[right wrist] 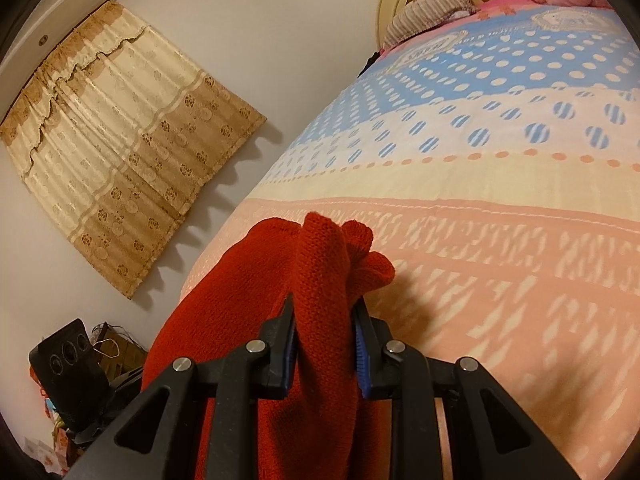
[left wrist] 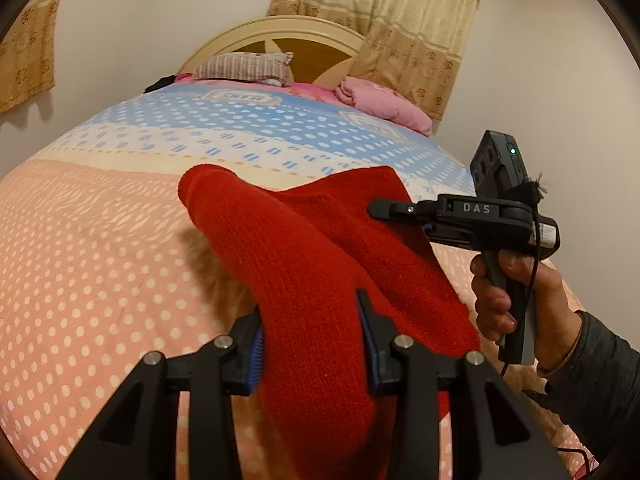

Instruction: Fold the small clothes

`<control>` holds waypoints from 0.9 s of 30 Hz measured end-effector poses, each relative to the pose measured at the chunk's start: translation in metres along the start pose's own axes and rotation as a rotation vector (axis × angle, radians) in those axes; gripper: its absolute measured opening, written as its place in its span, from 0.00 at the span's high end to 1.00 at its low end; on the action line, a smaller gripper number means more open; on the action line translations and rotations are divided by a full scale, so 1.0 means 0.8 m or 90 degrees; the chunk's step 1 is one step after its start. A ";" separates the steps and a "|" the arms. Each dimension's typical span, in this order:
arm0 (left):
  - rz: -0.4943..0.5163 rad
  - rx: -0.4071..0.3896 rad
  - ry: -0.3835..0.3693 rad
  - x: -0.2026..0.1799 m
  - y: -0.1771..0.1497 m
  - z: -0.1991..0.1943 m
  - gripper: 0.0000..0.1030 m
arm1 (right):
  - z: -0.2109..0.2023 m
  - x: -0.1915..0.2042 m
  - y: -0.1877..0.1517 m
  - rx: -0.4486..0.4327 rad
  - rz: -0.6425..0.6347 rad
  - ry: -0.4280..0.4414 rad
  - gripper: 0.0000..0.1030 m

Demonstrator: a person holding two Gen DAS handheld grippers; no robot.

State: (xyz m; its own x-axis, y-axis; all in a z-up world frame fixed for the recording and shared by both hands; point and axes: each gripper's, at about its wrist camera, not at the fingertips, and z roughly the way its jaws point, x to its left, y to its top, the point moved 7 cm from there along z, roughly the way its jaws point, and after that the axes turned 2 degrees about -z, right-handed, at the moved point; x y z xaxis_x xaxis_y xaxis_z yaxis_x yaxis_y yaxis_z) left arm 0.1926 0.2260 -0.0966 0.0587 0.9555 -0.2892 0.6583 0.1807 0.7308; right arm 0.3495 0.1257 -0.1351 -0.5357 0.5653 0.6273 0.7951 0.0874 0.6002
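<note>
Red knit garment, ribbed, held up over a bed by two hand-held grippers; one thick bunched fold runs from the near jaws toward a rounded end at upper left, a flatter panel spreads behind it to the right, and a shadow falls on the cover beneath. Left gripper: black fingers with blue ribbed pads, jaws part-closed and pressing a thick fold of the garment between them, cloth bulging above and below the pads. Right gripper: same build, jaws narrower, clamped on a gathered fold that rises between the fingers and ends in a crumpled tip just past them; the rest of the garment hangs to the left of the jaws. In the left wrist view the right gripper appears side-on at the garment's right edge, its fingers against the cloth, its grey handle gripped by a hand with a dark sleeve behind. Bed cover: peach with white dots and dashes near, a cream band with a dotted line, then blue and white dotted bands farther off. At the bed's far end: a striped pillow, a pink quilt, a cream and brown headboard. Beige patterned curtains hang on the pale walls
</note>
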 end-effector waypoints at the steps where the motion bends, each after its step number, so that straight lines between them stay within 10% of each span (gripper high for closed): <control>1: -0.002 0.001 0.002 0.003 -0.001 0.000 0.61 | 0.005 0.001 0.000 0.003 0.000 0.001 0.77; 27: -0.054 0.038 -0.005 0.047 -0.048 0.019 0.61 | 0.069 -0.045 -0.020 0.062 0.035 -0.027 0.77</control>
State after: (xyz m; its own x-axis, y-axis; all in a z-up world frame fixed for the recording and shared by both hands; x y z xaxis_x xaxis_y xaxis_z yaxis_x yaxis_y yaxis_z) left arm 0.1810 0.2517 -0.1448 0.0068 0.9353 -0.3537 0.7048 0.2464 0.6653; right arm 0.3722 0.1494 -0.1947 -0.4794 0.6059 0.6348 0.8480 0.1338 0.5128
